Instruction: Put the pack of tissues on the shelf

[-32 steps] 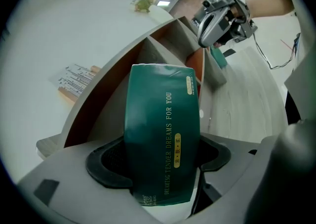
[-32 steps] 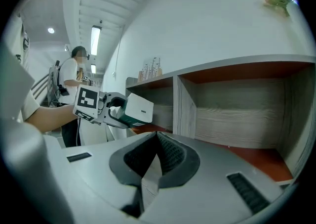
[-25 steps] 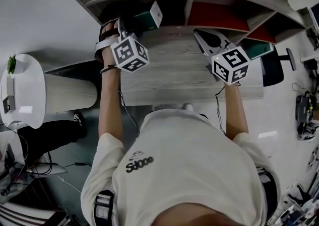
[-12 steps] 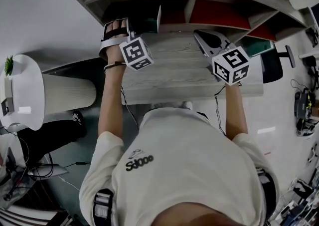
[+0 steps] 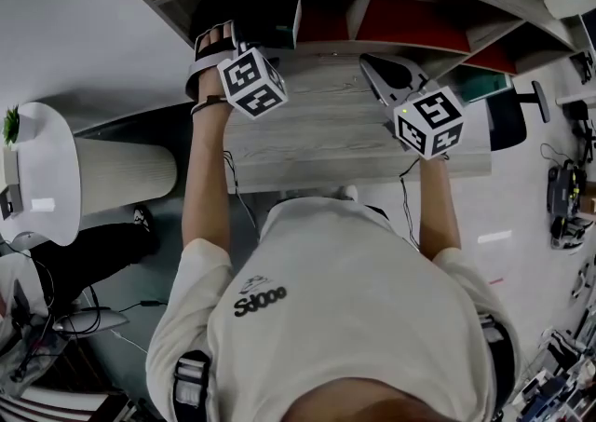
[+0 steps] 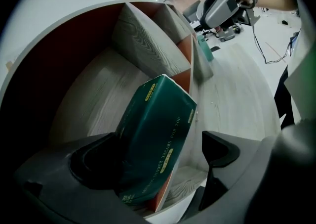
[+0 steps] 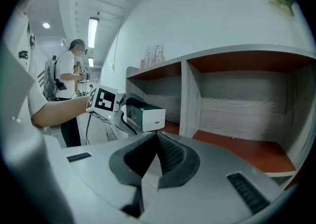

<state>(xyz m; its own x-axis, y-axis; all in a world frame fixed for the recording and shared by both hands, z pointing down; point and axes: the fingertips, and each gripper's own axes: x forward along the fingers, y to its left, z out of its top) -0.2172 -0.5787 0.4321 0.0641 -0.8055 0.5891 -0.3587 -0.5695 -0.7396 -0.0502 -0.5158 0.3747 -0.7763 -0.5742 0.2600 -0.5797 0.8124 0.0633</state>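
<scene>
On the shelf [image 6: 98, 94], the pack [image 6: 153, 139] sits between the jaws of the left gripper [image 6: 158, 156], just spread apart. Over the counter [image 5: 345, 141], the right gripper [image 7: 153, 156] is pressed together

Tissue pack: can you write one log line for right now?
tissue pack: tilted in left compartment of shelf | left tool: jaws just opened wider, pack between, ungripped | right tool: shut, empty

You wear a cream short-sleeved T-shirt [image 5: 354, 308] with a dark logo [image 5: 260, 301] at lower centre-left. White and black straps [image 5: 200, 71] cross your left hand [image 5: 212, 49], upper left. A thin dark cable [image 5: 406, 206] hangs at centre-right.
</scene>
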